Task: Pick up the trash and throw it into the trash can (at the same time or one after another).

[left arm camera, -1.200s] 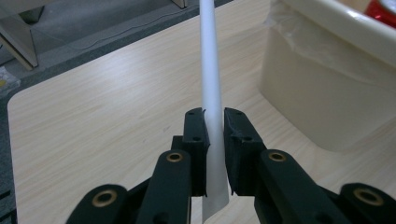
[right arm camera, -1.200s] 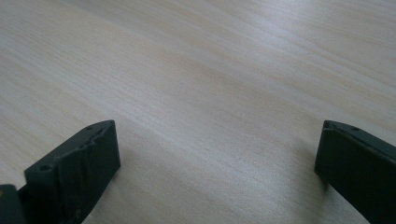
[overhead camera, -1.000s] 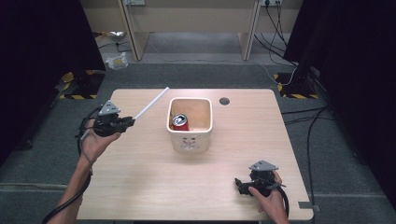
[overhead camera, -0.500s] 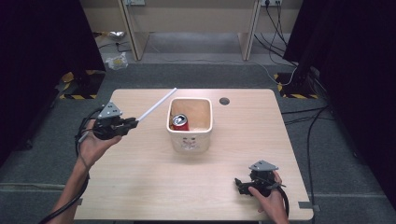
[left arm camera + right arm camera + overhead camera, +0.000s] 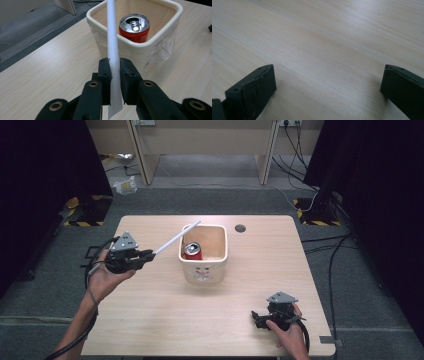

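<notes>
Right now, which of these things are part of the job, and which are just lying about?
In the job:
- white tube, clamped in the left gripper
- bin, which the tube's tip reaches over
- red can inside the bin

Just lying about:
- right gripper, open, resting on the table
- crumpled bag on the floor

Left gripper (image 5: pixel 150 254) has shifted right in the high view, toward the bin (image 5: pixel 204 270). White tube (image 5: pixel 176 238) tip now sits over the bin's upper-left rim, previously short of it.
</notes>
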